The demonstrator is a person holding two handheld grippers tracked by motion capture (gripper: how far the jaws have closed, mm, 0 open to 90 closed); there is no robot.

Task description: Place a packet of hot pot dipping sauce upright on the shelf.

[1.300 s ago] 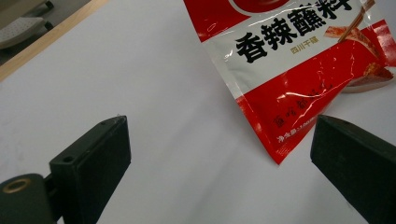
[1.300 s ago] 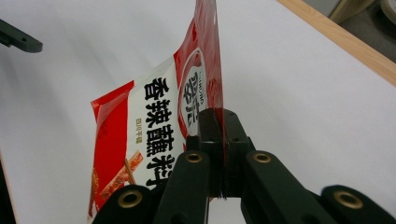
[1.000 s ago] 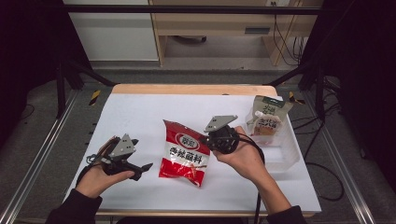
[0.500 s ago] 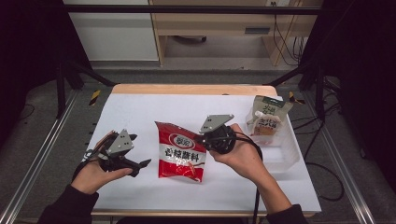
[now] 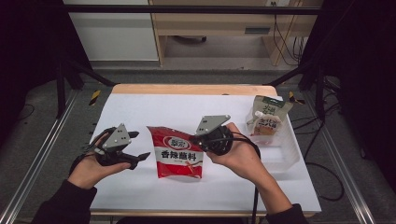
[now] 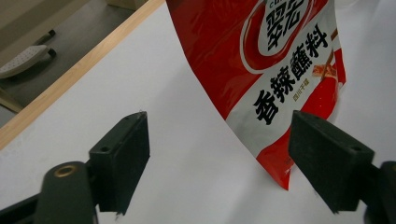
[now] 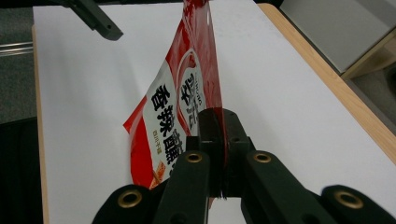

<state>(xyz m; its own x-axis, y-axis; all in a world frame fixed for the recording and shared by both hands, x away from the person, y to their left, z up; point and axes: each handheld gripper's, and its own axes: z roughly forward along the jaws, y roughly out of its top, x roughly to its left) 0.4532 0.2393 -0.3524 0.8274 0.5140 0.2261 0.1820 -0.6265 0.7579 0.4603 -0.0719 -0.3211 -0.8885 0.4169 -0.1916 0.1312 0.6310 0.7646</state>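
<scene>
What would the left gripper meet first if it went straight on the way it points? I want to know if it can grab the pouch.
Probably the red pouch: its lower edge lies ahead of the open left gripper, toward one jaw, though depth is uncertain.

At mid-surface [image 5: 140, 112], the seasoning packet [image 5: 178, 153]. Just left of the packet, the left claw [image 5: 138, 145], apart from it. At the packet's right edge, the right claw [image 5: 200, 140], clamped on. Well right of the packet, a clear tray [image 5: 285, 154] with a spouted pouch [image 5: 267, 122] upright in it.
</scene>
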